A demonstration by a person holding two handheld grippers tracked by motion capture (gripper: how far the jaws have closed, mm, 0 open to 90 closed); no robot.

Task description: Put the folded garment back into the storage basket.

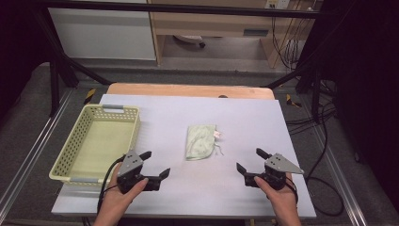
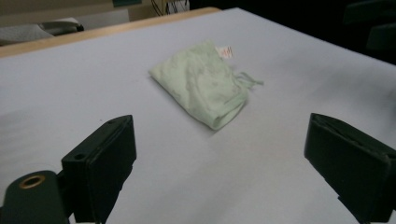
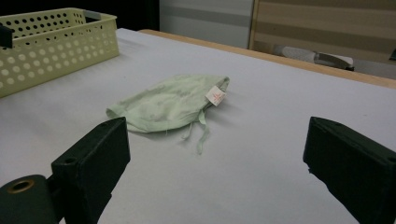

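Now both sets of fingers apart, nothing held. Green cloth (image 1: 201, 141) lies mid-worktop, right of the basket (image 1: 96, 141), long axis running away from person; left gripper (image 1: 155, 165) and right gripper (image 1: 250, 161) sit near-side of cloth, about equally close.

A grey floor (image 1: 28, 132) surrounds the table (image 1: 263, 122); beyond its far edge stand a wooden desk (image 1: 211, 23) and a white cabinet (image 1: 103, 33).
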